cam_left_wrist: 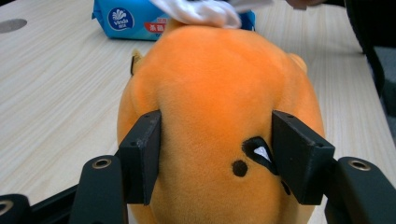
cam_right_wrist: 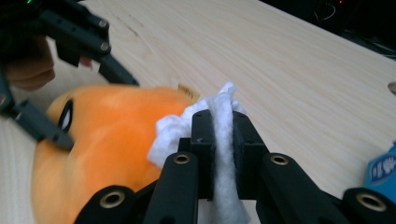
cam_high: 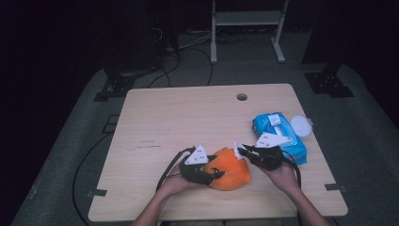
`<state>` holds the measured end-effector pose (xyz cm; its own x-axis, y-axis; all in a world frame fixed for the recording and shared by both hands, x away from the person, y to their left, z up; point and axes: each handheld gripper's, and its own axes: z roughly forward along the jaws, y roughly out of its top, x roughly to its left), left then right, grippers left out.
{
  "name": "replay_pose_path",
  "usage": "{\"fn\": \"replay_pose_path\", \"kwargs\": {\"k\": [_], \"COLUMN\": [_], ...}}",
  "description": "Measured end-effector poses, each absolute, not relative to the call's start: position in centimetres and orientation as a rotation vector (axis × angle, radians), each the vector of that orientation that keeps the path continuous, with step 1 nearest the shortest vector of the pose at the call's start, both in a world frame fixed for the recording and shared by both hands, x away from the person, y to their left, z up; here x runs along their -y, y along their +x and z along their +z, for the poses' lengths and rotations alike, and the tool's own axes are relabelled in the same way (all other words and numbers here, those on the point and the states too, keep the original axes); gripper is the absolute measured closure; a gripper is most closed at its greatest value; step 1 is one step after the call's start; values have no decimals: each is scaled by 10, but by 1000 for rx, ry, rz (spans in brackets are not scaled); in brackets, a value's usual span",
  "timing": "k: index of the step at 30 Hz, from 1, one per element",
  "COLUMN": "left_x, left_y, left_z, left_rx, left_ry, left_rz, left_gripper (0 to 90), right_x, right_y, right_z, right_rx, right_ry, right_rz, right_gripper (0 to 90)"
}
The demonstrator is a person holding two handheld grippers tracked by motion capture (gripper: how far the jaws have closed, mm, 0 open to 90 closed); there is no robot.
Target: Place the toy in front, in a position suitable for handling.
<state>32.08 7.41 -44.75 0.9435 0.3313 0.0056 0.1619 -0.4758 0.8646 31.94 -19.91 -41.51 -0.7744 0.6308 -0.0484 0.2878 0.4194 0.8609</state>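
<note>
Left tongs are clamped around orange plush toy near surface front edge; right tongs are pinched on white wipe. "Vinda" is read on blue pack; far half is left free.

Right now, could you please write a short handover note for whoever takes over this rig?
Left hand-held gripper: jaws clamped on both sides of the orange plush toy, holding it on the table.
Right hand-held gripper: shut on a white wipe, pressed against the toy's top.
Blue wipes pack lies to the right, its white lid open.
Done: wipe taken, toy steadied.
Left: probably finish wiping the toy, then release both.
</note>
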Motion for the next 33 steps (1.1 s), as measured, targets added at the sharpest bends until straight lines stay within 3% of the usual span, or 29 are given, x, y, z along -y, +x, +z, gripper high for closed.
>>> {"fn": "replay_pose_path", "kwargs": {"k": [7,12,20,28,33], "left_x": [-75,-67,-60,-60,-67], "left_y": [325,321,312,310,317], "left_z": [-449,-448,-445,-444,-435], "left_rx": [-394,-371,-306,-290,-379], "left_ry": [2049,2040,2074,2073,1993], "left_rz": [193,216,268,254,85], "left_gripper": [374,345,346,344,181], "right_x": [226,231,196,204,208], "right_y": [279,263,286,314,293], "right_z": [-439,-437,-414,-413,-422], "right_rx": [-2398,-2443,-2397,-2349,-2355], "right_ry": [826,782,679,769,736], "right_rz": [1254,1257,1319,1300,1306], "right_gripper": [806,806,807,806,807]}}
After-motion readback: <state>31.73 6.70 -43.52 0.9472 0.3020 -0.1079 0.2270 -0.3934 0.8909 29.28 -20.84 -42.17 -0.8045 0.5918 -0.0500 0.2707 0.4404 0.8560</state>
